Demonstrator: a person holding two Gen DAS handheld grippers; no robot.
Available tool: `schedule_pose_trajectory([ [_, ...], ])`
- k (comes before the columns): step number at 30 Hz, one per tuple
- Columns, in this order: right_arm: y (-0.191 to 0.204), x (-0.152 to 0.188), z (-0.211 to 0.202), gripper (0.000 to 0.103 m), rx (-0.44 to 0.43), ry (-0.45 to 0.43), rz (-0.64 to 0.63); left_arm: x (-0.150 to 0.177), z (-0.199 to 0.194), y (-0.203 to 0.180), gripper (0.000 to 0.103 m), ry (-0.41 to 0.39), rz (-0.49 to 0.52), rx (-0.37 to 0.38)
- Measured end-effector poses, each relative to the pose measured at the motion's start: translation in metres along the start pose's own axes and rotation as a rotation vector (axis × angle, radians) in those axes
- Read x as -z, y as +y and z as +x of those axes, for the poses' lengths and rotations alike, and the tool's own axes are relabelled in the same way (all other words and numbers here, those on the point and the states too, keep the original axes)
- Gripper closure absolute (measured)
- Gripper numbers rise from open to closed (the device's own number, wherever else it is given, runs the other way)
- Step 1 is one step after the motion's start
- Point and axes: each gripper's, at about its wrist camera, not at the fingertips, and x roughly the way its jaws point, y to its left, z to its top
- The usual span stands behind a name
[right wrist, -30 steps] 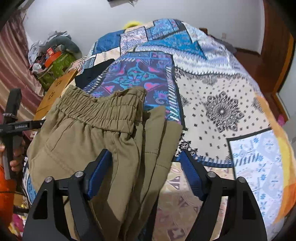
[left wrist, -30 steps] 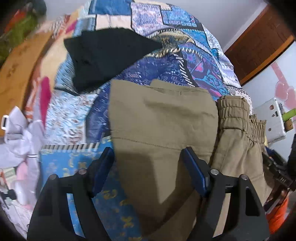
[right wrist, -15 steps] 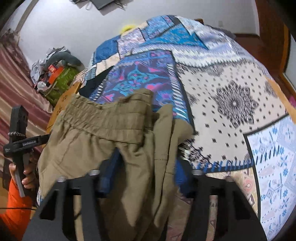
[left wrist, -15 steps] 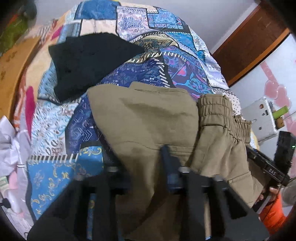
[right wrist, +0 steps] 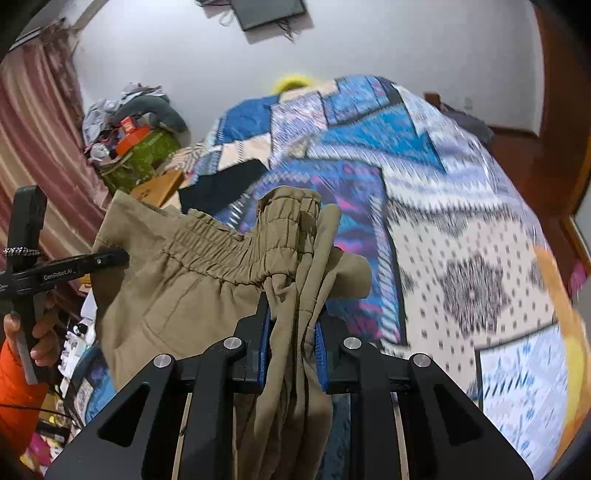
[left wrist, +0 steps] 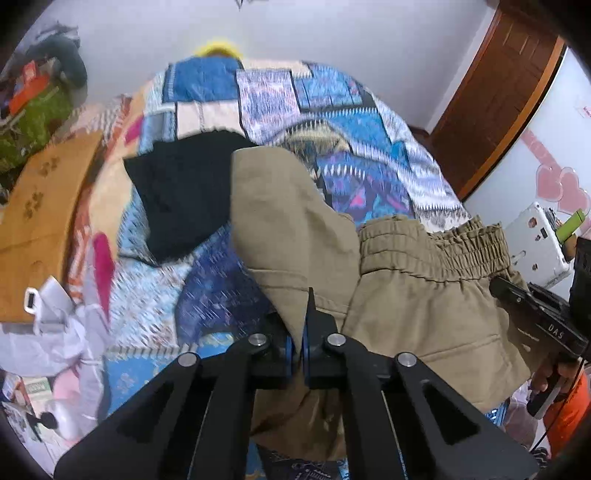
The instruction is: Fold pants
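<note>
I've got a patchwork quilt [left wrist: 332,122] filling most of both views, blue/purple/white blocks, w/ a white black-dotted panel [right wrist: 476,280] at 3 o'clock in the right wrist view. Black garment [left wrist: 184,192] lies flat on the quilt, approx 10 o'clock from centre in the left wrist view. Tan board w/ paw prints [left wrist: 40,221] at 9 o'clock, just beside the bed edge. White cloth heap [left wrist: 55,328] at 8 o'clock. Brown wooden door [left wrist: 495,96] at 2 o'clock. White box [left wrist: 535,243] w/ a green item on it at 3 o'clock. Green bag w/ clutter on top [right wrist: 136,155] at 10 o'clock, striped curtain [right wrist: 33,129] beside it. Dark flat panel [right wrist: 269,11] on the wall at 12. Yellow thing [right wrist: 291,81] at the far end of the bed, too blurred to ID.
</note>
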Motion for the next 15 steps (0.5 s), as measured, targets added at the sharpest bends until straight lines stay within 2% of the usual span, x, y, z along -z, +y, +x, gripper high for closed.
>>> schedule_pose_trajectory([
  [7,0.029,-0.050,0.016,0.086,-0.034,-0.045,-0.090,-0.027,-0.033,0.017,0.099,-0.113,0.028,-0.099],
  [15,0.064,-0.112,0.058,0.086,-0.080,-0.074,-0.132,-0.074,-0.045,0.059,0.099,-0.171,0.003,-0.199],
])
